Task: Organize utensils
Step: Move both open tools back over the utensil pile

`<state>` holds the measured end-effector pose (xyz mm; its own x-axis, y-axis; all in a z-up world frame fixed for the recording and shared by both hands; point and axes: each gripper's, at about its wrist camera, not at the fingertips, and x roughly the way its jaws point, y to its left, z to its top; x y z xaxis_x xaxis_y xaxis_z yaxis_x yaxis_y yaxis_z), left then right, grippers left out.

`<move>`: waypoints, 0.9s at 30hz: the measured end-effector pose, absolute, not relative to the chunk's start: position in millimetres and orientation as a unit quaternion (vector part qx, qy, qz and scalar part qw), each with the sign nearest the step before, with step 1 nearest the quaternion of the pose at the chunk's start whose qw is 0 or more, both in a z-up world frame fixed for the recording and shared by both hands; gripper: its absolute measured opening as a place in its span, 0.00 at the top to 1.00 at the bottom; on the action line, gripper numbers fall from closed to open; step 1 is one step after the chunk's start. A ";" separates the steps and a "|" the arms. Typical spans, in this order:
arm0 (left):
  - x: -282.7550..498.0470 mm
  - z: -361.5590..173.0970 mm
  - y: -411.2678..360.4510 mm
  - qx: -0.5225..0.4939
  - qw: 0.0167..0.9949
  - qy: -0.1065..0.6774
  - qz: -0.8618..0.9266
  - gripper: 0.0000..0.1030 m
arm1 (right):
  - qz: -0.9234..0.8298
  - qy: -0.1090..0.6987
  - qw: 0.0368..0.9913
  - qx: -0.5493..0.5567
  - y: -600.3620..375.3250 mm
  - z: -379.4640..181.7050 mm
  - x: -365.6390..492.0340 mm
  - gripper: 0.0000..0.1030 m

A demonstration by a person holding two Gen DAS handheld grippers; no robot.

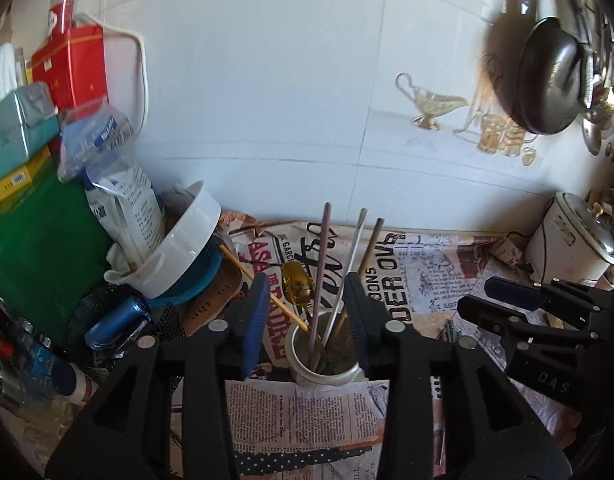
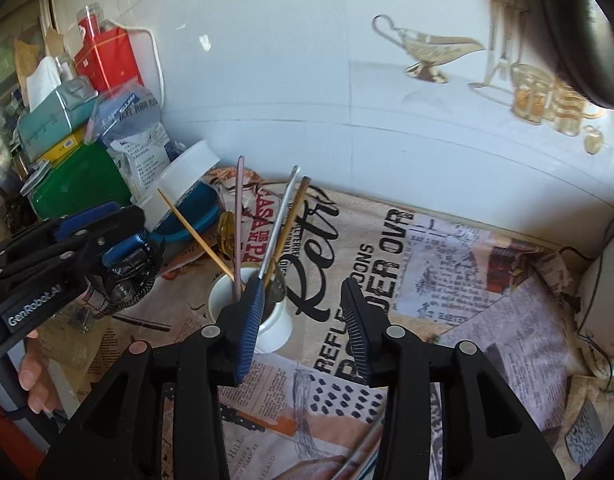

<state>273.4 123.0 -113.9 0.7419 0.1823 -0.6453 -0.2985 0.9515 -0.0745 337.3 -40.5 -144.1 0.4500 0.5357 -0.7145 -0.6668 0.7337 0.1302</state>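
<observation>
A white cup (image 1: 327,372) stands on the newspaper-covered counter and holds several utensils upright: a pink handle (image 1: 321,272), a silver handle (image 1: 351,264), a bronze handle (image 1: 369,252), a wooden chopstick (image 1: 263,284) and a gold spoon (image 1: 297,282). My left gripper (image 1: 307,300) hangs open above and just in front of the cup, with nothing pressed between its pads. My right gripper (image 2: 303,304) is open and empty too, to the right of the cup (image 2: 273,320). Each gripper shows in the other's view: the left gripper (image 2: 123,228) and the right gripper (image 1: 483,296).
Boxes, a red tin (image 1: 71,64), a green box (image 1: 39,240) and a tilted white bowl (image 1: 183,248) crowd the left. A white rice cooker (image 1: 567,240) stands at the right and a dark pan (image 1: 547,76) hangs above it. A thin metal rod (image 2: 365,444) lies on the newspaper (image 2: 447,264). The tiled wall (image 1: 267,80) is close behind.
</observation>
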 end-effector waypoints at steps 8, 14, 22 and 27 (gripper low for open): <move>253.8 -100.9 88.9 -0.076 0.937 0.324 0.103 0.39 | 0.302 0.391 0.866 -0.077 -93.0 -146.0 329.9 0.58; 263.3 -127.9 62.8 -0.082 0.926 0.360 0.072 0.35 | 0.242 0.440 0.863 -0.061 -139.3 -179.8 332.0 0.58; 279.7 -188.0 28.0 -0.073 0.899 0.430 0.040 0.35 | 0.186 0.530 0.824 -0.070 -167.0 -258.6 338.5 0.58; 285.9 -227.5 18.5 -0.083 0.875 0.476 0.039 0.35 | 0.185 0.567 0.799 -0.069 -163.7 -298.4 342.5 0.58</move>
<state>285.9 18.5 -227.5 0.5437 -0.0118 -0.8392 -0.1468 0.9832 -0.1089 342.5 -163.7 -298.4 0.2873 0.2183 -0.9326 -0.3744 0.9218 0.1004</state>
